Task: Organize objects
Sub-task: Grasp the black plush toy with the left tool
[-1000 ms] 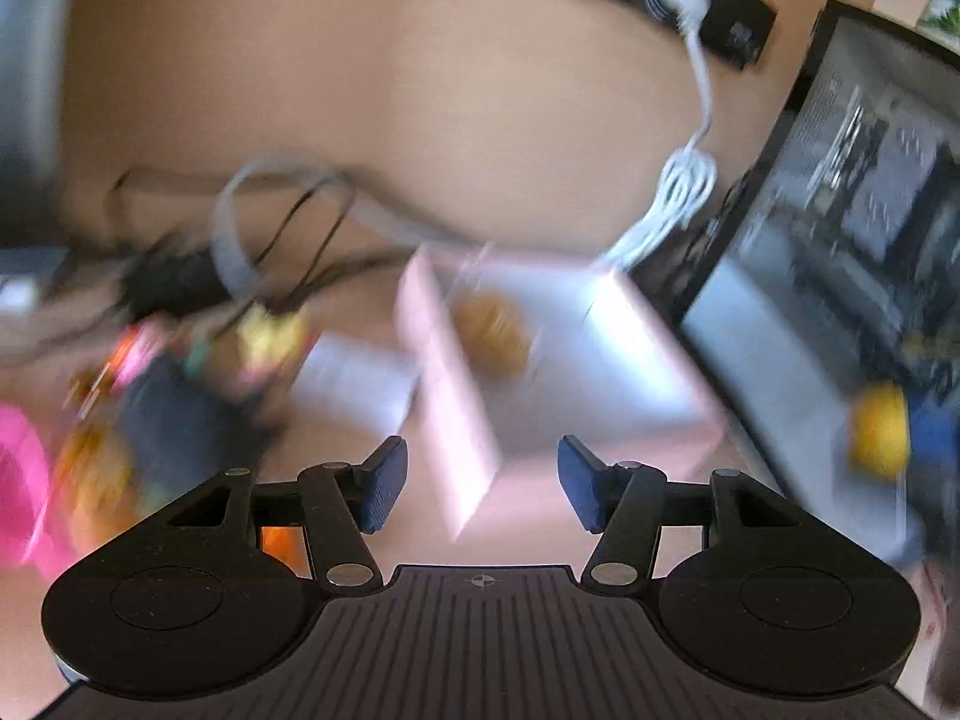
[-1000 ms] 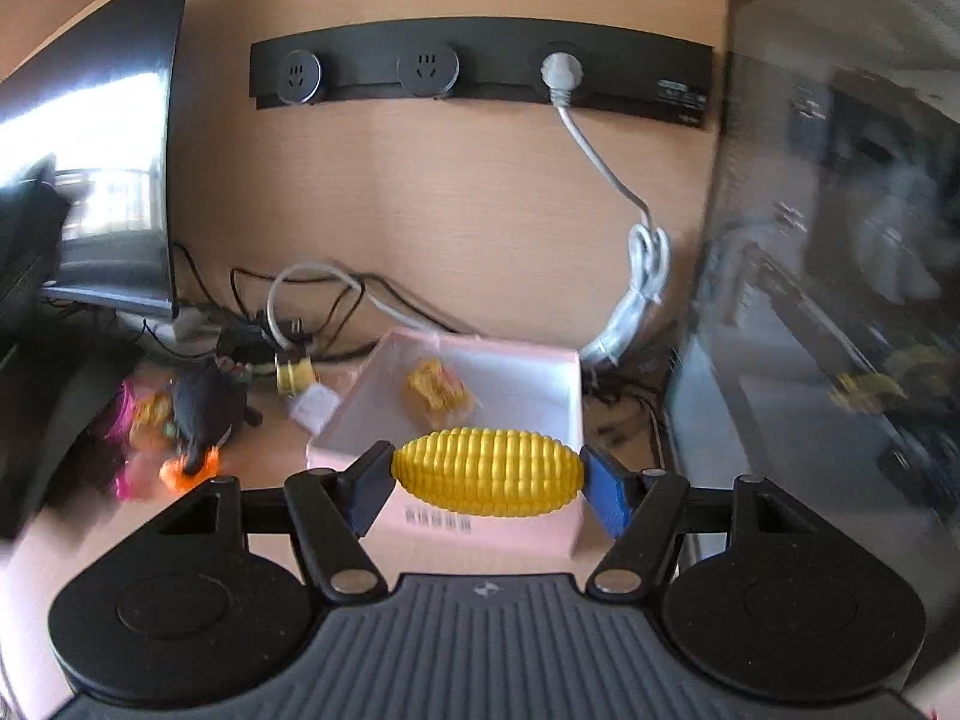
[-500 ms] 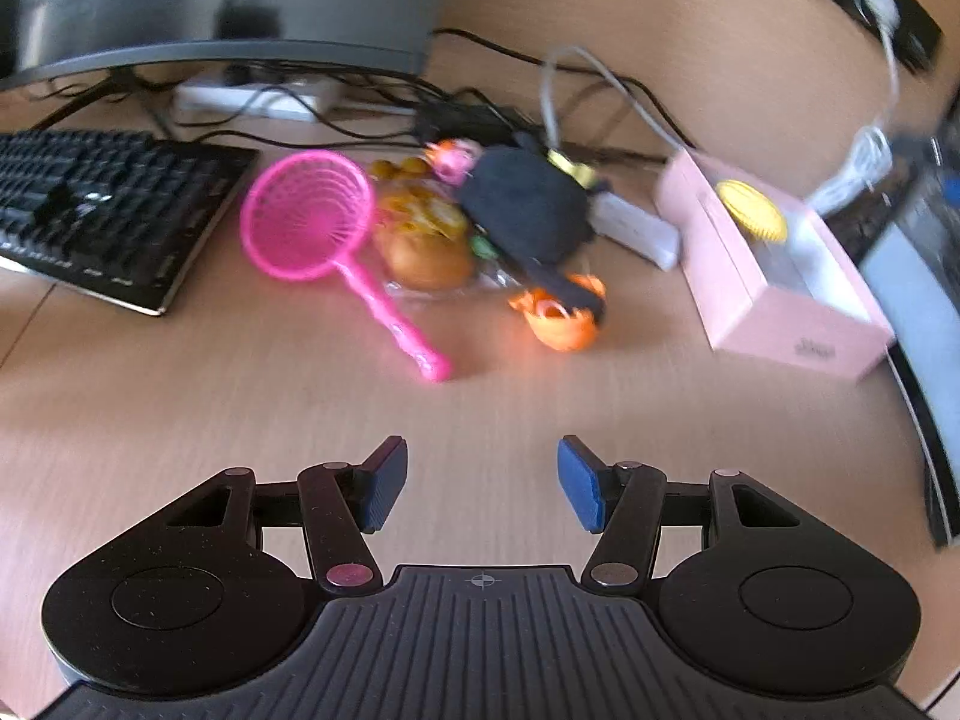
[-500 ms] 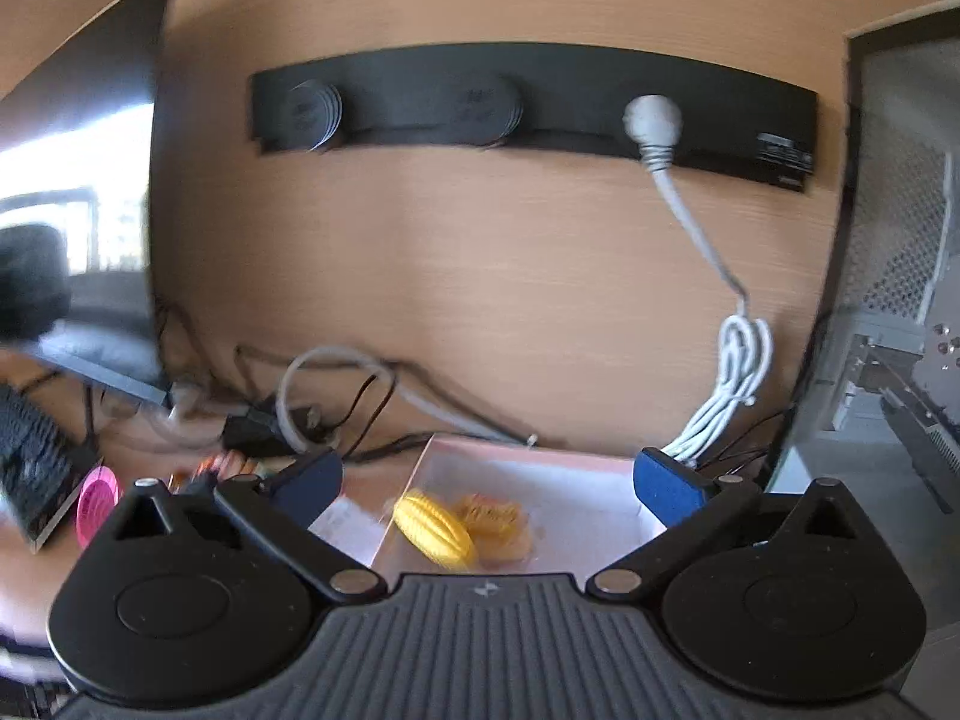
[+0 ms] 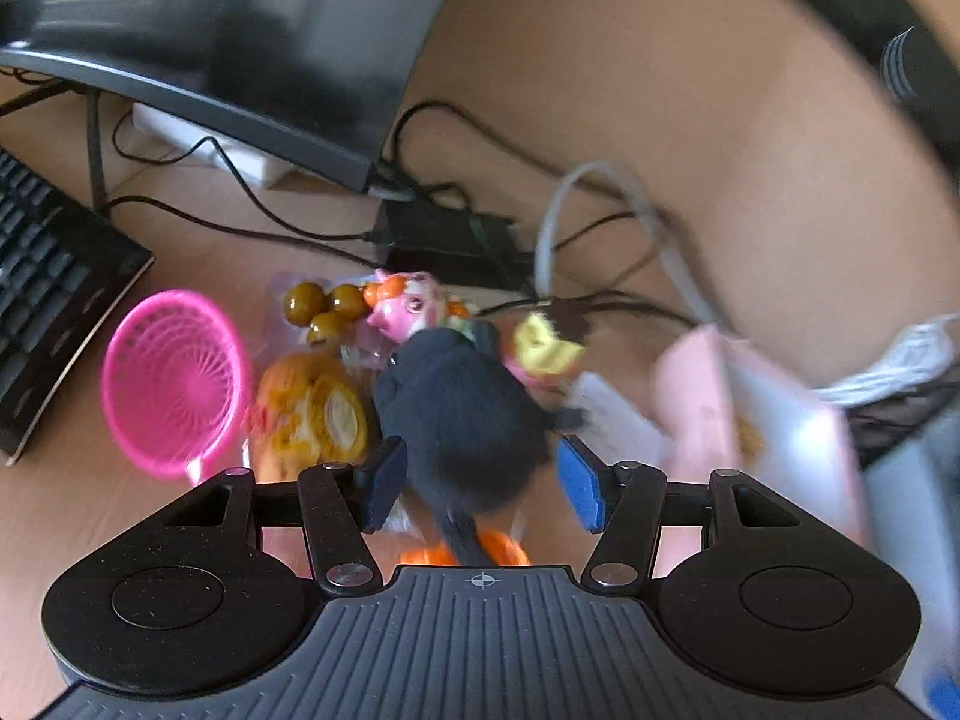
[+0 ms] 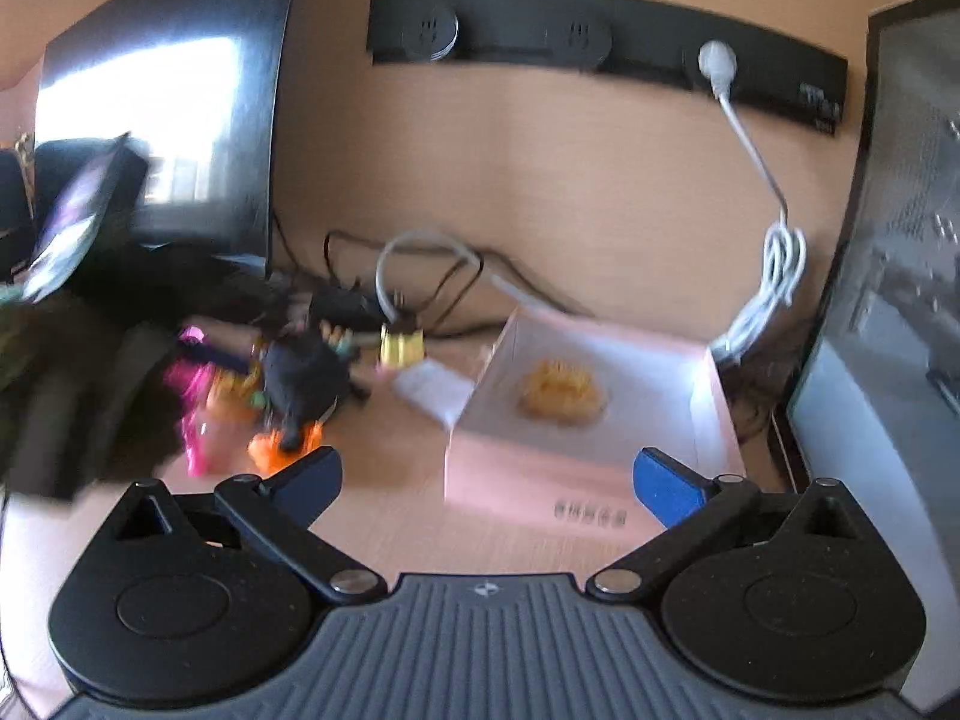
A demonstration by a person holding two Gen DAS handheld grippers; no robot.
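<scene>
The left gripper [image 5: 480,489] hung with its jaws apart around the black toy [image 5: 462,420], maybe not touching. The right gripper [image 6: 487,480] was wide open and empty near the pink box [image 6: 600,420]. Next: squeeze, lift.

The corn held a second ago has been released from the right gripper [image 6: 486,483], whose fingers have just been opening. The left gripper [image 5: 480,489] has been brought around the black plush toy [image 5: 462,420].

My right gripper [image 6: 486,483] has just spread wide and holds nothing, hovering before the open pale-pink cardboard box [image 6: 714,396], a yellow-orange toy [image 6: 561,390] inside it.
</scene>
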